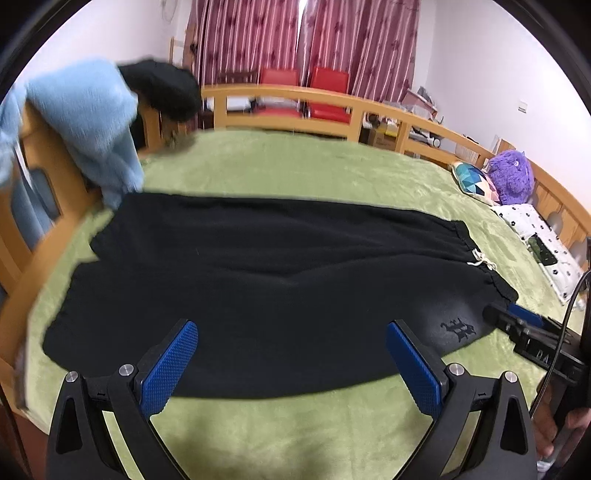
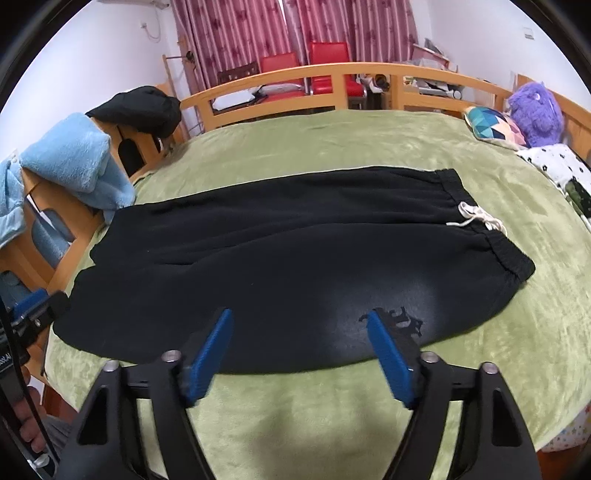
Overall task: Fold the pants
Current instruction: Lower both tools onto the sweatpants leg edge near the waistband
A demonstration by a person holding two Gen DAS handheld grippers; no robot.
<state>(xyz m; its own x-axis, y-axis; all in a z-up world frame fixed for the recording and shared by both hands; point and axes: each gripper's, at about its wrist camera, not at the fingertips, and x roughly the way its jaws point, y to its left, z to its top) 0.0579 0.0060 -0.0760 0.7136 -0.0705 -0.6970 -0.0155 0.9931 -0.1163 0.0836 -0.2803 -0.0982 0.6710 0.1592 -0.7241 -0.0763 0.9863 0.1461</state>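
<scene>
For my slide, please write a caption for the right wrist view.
Open right hand-held gripper poised above black pants spread flat on a green blanket.

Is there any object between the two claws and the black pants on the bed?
Nothing visible. The left claw and right claw both stand open just above the near edge of the black pants, with only bare green blanket beneath them.

A wooden bed (image 2: 266, 79) under a green blanket (image 2: 332, 147) fills the room; at twelve o'clock, red striped curtains (image 2: 295, 29) hang behind two red chairs (image 2: 306, 70) against white walls (image 2: 92, 55).
</scene>
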